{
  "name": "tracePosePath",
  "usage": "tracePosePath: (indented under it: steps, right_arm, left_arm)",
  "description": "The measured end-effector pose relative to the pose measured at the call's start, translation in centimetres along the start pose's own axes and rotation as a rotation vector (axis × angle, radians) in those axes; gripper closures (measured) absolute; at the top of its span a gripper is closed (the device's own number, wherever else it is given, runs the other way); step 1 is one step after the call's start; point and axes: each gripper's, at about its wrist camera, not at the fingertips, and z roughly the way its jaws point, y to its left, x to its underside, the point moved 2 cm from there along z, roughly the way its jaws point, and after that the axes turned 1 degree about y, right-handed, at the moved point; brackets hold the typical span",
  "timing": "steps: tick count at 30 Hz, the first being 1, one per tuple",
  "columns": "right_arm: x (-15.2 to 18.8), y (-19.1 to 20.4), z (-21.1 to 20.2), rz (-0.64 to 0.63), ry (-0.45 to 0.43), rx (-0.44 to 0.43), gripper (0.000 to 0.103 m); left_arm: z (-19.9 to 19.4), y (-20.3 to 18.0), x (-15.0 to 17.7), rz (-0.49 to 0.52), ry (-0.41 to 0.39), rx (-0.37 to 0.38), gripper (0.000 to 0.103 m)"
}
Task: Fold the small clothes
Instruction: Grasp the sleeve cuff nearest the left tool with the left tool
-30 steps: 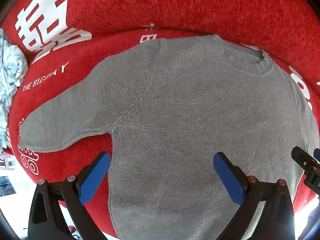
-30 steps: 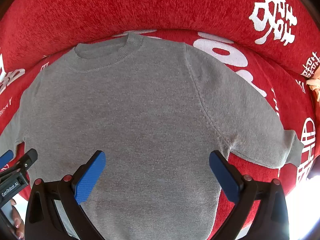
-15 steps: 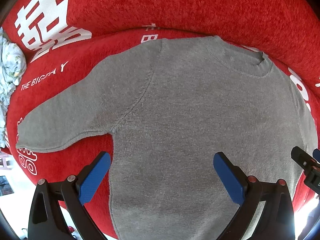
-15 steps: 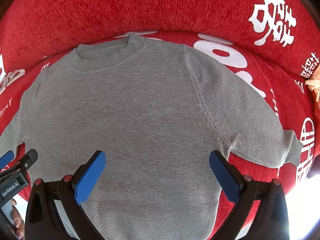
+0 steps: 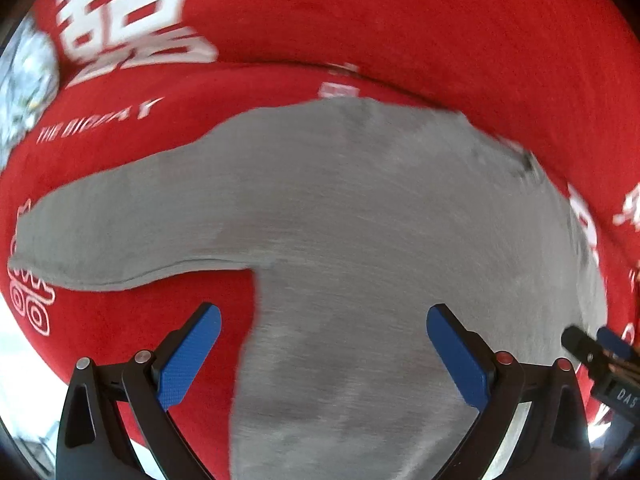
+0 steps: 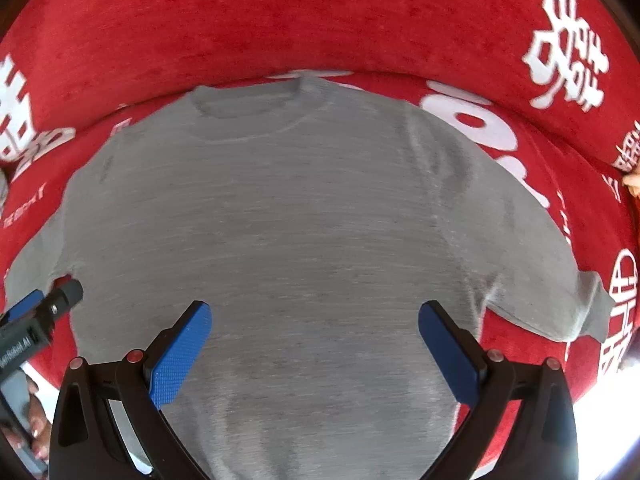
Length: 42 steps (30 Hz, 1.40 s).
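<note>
A small grey knitted sweater [image 5: 352, 216] lies flat, front up, on a red sofa seat, both sleeves spread out. It also shows in the right wrist view [image 6: 304, 232], collar at the top. My left gripper [image 5: 324, 354] is open and empty, above the sweater's lower left side near the armpit. My right gripper [image 6: 316, 350] is open and empty, above the lower middle of the body. Each gripper's tip shows at the edge of the other's view: the right one [image 5: 592, 350], the left one [image 6: 48, 308].
The red sofa cover [image 6: 320, 20] with white printed characters rises as a backrest behind the sweater. A pale patterned cloth [image 5: 24, 80] lies at the far left of the seat. The seat's front edge runs just below the grippers.
Both views have shifted and blurred: the left gripper has moved left toward the left sleeve's armpit. The right gripper has moved left toward the middle. The sweater has not moved.
</note>
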Motion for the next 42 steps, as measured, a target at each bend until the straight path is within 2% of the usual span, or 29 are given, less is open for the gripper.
tracePosePath:
  steps: [4,7,10,13,18,21,24,26,27,28,29,30,32,35,39,42]
  right_arm:
    - [0.4,2.7,-0.1,-0.045,0.004,-0.033,0.000]
    - [1.1,5.2,-0.2,-0.089,0.016,-0.062,0.000]
    - [1.8,7.3,0.3,-0.136,0.040,-0.067,0.000]
    - [2.6,9.2,0.8,-0.172,0.067,-0.073,0.000]
    - [3.0,11.5,1.5,-0.194,0.084,-0.072,0.000]
    - [3.2,12.4,1.4,-0.203,0.088,-0.076,0.000]
    - [3.3,12.9,1.6,-0.207,0.094,-0.079,0.000]
    - [3.5,12.8,1.5,-0.201,0.104,-0.087,0.000]
    - [3.5,12.8,1.5,-0.198,0.108,-0.090,0.000]
    - [3.5,12.8,1.7,-0.193,0.112,-0.092,0.000]
    - [3.6,12.7,1.8,-0.189,0.115,-0.094,0.000]
    - [3.6,12.7,1.8,-0.185,0.117,-0.096,0.000]
    - [3.7,12.6,1.8,-0.180,0.115,-0.104,0.000]
    - [3.7,12.1,1.2,-0.179,0.088,-0.120,0.000]
    - [3.8,10.5,0.3,-0.156,0.061,-0.140,0.000]
    - [3.7,8.2,-0.2,-0.112,0.042,-0.142,0.000]
  left_arm:
    - [0.0,6.3,0.1,-0.144,-0.032,0.044,0.000]
    - [0.7,11.5,0.9,-0.290,-0.059,0.104,0.000]
    - [2.7,16.2,1.9,-0.454,-0.055,0.192,0.000]
    - [5.3,19.3,2.1,-0.611,-0.034,0.326,0.000]
    - [6.2,21.5,0.7,-0.704,-0.085,0.423,0.000]
    - [4.8,23.8,-0.7,-0.742,-0.167,0.404,0.000]
    - [3.4,26.2,-1.5,-0.746,-0.225,0.310,0.000]
    - [3.0,28.0,-1.4,-0.745,-0.233,0.255,0.015]
    - [2.9,28.8,-1.4,-0.746,-0.230,0.245,0.030]
    - [2.8,29.2,-1.4,-0.744,-0.227,0.227,0.054]
    - [2.7,29.5,-1.4,-0.728,-0.222,0.200,0.072]
    - [2.8,30.0,-1.3,-0.707,-0.214,0.191,0.097]
    - [2.8,29.6,-1.0,-0.679,-0.212,0.207,0.097]
    - [0.5,27.7,-1.5,-0.581,-0.254,0.225,0.097]
    - [-3.0,21.4,-3.6,-0.392,-0.315,0.300,0.097]
    - [-5.3,14.2,-6.3,-0.226,-0.345,0.380,0.097]
